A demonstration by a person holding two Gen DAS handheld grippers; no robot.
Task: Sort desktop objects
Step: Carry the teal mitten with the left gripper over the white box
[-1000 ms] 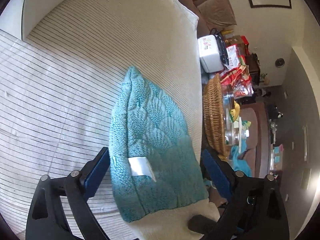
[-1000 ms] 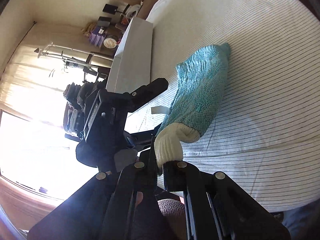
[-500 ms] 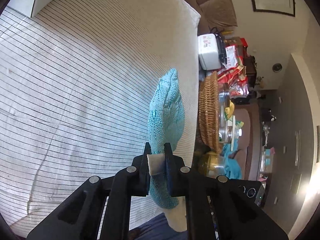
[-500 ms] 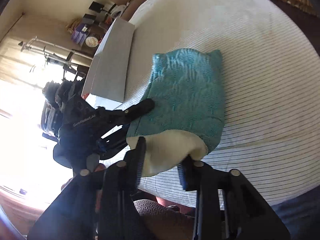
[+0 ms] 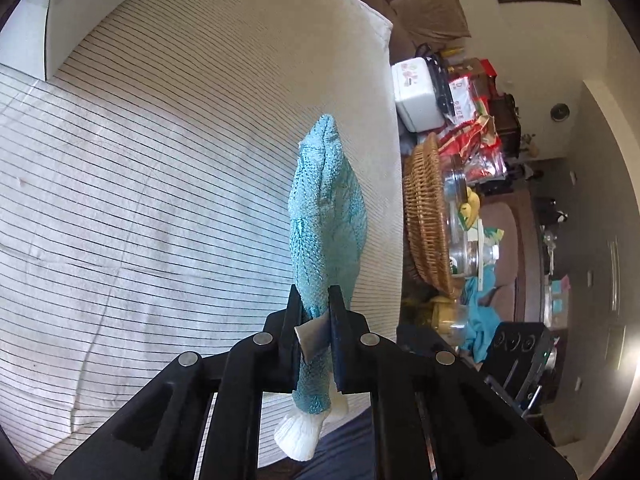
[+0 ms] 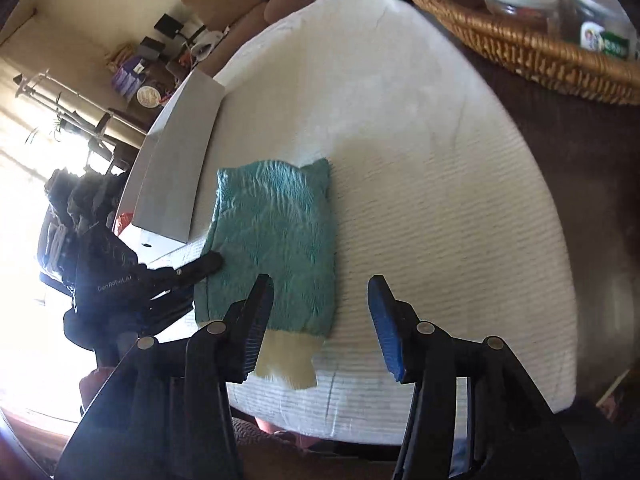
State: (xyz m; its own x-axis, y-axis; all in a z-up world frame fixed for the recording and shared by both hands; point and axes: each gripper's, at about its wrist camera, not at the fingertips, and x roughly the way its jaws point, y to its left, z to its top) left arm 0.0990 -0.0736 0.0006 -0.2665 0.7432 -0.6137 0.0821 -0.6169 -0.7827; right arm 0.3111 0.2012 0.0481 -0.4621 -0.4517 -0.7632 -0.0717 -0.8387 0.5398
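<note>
A teal knitted mitt (image 6: 276, 244) with a cream cuff (image 6: 288, 360) lies flat on the white striped cloth (image 6: 420, 200). My left gripper (image 5: 314, 300) is shut on the mitt's side edge (image 5: 326, 216), by its white label (image 5: 312, 336). In the right wrist view the left gripper (image 6: 200, 268) touches the mitt's left edge. My right gripper (image 6: 320, 292) is open and empty, hovering just above the cuff end.
A wicker basket (image 6: 520, 44) with jars and packets stands at the far right; it also shows in the left wrist view (image 5: 424, 216). A grey box (image 6: 176, 160) lies along the cloth's left side. Snack bags and a white box (image 5: 416, 92) lie beyond.
My right gripper has let go of the cuff and opened. The mitt has been laid flat on the cloth. My left gripper closed on its edge and stays shut.
</note>
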